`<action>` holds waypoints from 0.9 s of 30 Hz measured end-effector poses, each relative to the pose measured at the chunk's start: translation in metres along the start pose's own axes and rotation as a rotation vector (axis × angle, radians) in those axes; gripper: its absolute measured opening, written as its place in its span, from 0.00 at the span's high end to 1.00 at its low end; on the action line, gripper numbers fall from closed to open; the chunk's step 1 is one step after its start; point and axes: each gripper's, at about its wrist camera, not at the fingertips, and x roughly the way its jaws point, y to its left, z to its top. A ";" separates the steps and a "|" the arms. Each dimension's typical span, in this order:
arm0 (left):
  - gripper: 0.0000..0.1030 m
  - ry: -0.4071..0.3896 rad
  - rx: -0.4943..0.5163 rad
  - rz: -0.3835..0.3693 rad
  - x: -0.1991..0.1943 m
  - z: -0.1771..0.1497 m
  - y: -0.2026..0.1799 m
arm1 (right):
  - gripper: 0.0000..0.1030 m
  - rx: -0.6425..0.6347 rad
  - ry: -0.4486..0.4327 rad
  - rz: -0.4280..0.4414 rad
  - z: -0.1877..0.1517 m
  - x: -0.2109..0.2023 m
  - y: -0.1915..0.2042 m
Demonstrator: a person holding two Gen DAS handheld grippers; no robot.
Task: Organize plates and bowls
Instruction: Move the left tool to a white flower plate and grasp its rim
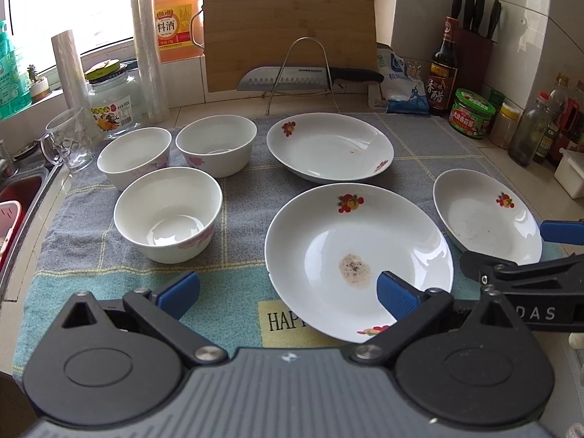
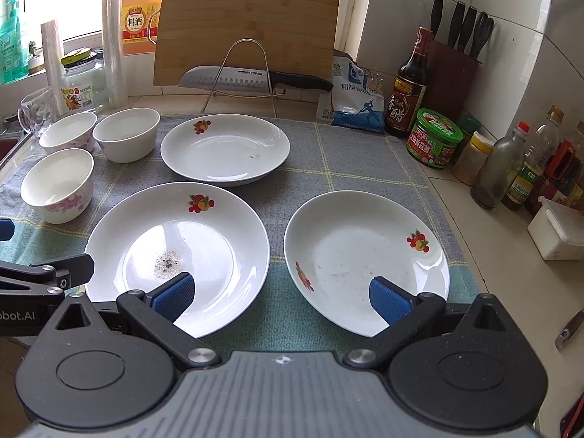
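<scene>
Three plates (image 2: 179,252) unstacked; both my hand-held grippers (image 1: 288,292) (image 2: 281,294) hang wide apart, empty. I'd pinch one rim squarely.

1. Right gripper (image 2: 281,297), jaws spread wide, hovered above a checked cloth (image 2: 365,168).
2. Three plates (image 2: 222,153) (image 2: 204,226) (image 2: 350,241) lay apart.
3. Three bowls (image 2: 126,133) (image 2: 67,131) (image 2: 56,184) stood leftward.

A tiled counter (image 2: 485,255) carries a checked cloth (image 2: 350,153) — jars and bottles (image 2: 496,175) stand right, a knife rack (image 2: 241,73) and board (image 2: 248,18) far, a glass mug (image 1: 69,142) left.
</scene>
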 end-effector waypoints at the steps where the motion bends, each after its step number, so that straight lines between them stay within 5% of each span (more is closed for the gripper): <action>1: 0.01 -0.005 0.011 -0.019 0.000 0.001 0.000 | 0.00 0.006 -0.004 -0.004 0.000 -0.001 0.000; 12: 0.01 -0.065 0.144 -0.142 0.009 0.014 0.003 | 0.00 0.014 -0.064 -0.093 0.001 -0.011 0.002; 21: 0.01 -0.026 0.192 -0.222 0.028 0.031 -0.008 | 0.00 0.071 -0.051 -0.134 -0.019 0.001 -0.045; 27: 0.01 -0.053 0.218 -0.179 0.037 0.042 -0.027 | 0.00 0.075 -0.005 -0.067 -0.041 0.027 -0.076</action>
